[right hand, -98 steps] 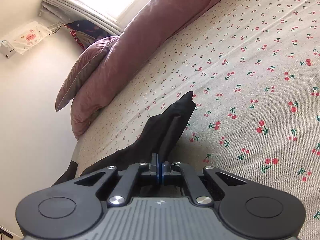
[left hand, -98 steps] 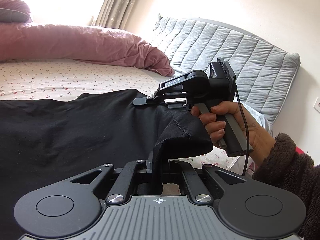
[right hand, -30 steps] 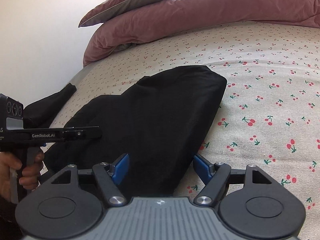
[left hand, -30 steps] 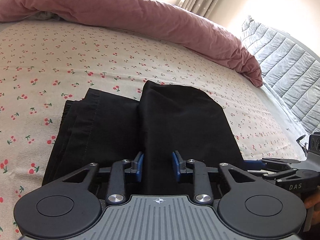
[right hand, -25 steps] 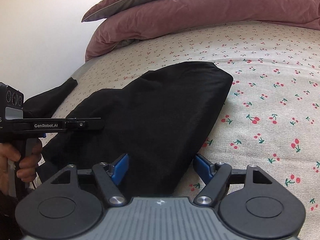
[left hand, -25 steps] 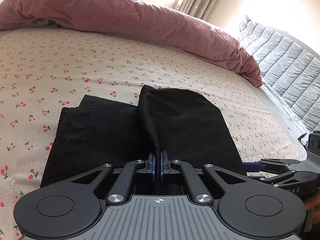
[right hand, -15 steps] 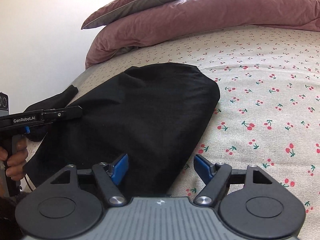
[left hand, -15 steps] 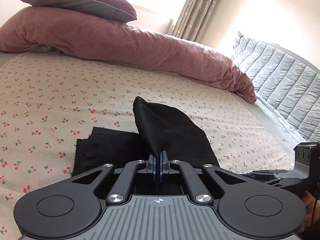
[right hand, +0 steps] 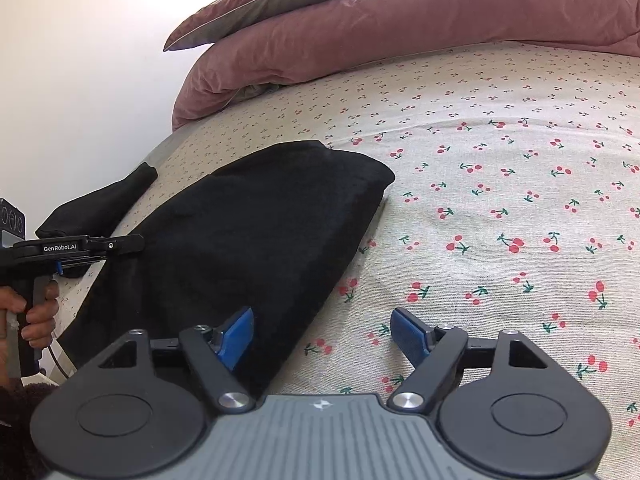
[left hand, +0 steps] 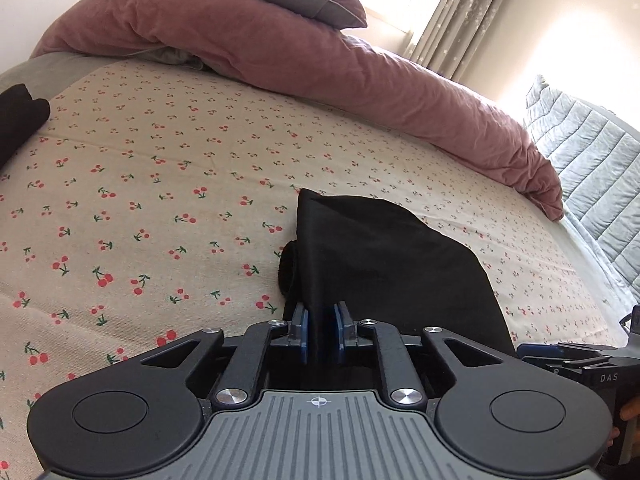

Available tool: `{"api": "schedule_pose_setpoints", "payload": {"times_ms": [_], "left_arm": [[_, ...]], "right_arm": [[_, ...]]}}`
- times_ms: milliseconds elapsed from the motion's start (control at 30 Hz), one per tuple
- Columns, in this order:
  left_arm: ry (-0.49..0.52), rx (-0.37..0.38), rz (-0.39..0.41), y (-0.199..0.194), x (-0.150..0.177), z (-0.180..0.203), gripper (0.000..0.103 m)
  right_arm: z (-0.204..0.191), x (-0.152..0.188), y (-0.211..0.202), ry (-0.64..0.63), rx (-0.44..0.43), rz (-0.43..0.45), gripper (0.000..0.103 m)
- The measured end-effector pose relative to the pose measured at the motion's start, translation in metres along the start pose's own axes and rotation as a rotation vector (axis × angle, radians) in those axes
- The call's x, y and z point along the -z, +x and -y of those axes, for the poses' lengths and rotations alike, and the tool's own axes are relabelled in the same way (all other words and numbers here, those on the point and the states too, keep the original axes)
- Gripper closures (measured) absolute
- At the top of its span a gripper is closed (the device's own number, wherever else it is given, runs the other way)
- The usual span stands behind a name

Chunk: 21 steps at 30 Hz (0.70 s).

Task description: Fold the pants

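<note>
Pants [left hand: 384, 264] sit folded in a black bundle on the cherry-print sheet [left hand: 140, 184], centre of your left view and centre-left of the right one. Your left gripper [left hand: 319, 334] has its blue pads a little apart with a fold of fabric running between them. Your right gripper [right hand: 322, 334] is spread wide, gripping nothing, left pad over the bundle's edge.

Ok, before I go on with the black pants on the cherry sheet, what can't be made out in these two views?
- Left wrist view: the near edge of the black folded pants is hidden behind the left gripper, so the hold is unclear.
- Right wrist view: the pants' near corner is hidden under the open right gripper.
- The dark cloth bundle at the bed's far edge: too small to identify.
</note>
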State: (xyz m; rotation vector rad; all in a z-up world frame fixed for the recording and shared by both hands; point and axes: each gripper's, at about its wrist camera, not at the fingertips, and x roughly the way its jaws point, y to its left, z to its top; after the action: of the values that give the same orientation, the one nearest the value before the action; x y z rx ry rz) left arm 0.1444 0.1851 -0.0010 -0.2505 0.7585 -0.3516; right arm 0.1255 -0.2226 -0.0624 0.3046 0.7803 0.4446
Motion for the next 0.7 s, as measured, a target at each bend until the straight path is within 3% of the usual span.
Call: {"api": "schedule_pose_setpoints", "payload": {"times_ms": [33,100,133,300,400,467,600,667,700], "left_arm": [[0.017,-0.015,0.019,-0.003,-0.001,0.001,0.073],[0.058,-0.024,0.032,-0.004,-0.005,0.001,0.03],[0.062,-0.006,0.022,-0.002,-0.007,0.0,0.028],[-0.06,0.1,-0.107,0.029,-0.007,-0.018,0.033],[-0.12,0.15,-0.161,0.045,-0.002,-0.024,0.047],[-0.132,0.157,-0.161,0.049,-0.001,-0.023,0.049],[-0.163,0.217,-0.158,0.049,0.003,-0.024,0.064],[-0.179,0.232,-0.152,0.05,0.005,-0.022,0.066],[-0.187,0.24,-0.146,0.049,0.005,-0.02,0.069]], "right_arm": [[-0.001,-0.001,0.001,0.005,-0.005,-0.002,0.025],[0.0,-0.002,0.003,0.028,-0.03,-0.006,0.025],[0.001,-0.003,0.005,0.046,-0.05,-0.011,0.025],[0.008,-0.002,0.011,0.129,-0.117,-0.012,0.025],[0.011,-0.001,0.015,0.182,-0.153,-0.004,0.026],[0.014,0.001,0.021,0.23,-0.186,0.004,0.036],[0.014,0.006,0.031,0.303,-0.217,0.031,0.05],[0.013,0.005,0.032,0.326,-0.203,0.024,0.068],[0.015,0.004,0.032,0.342,-0.205,0.017,0.071]]}}
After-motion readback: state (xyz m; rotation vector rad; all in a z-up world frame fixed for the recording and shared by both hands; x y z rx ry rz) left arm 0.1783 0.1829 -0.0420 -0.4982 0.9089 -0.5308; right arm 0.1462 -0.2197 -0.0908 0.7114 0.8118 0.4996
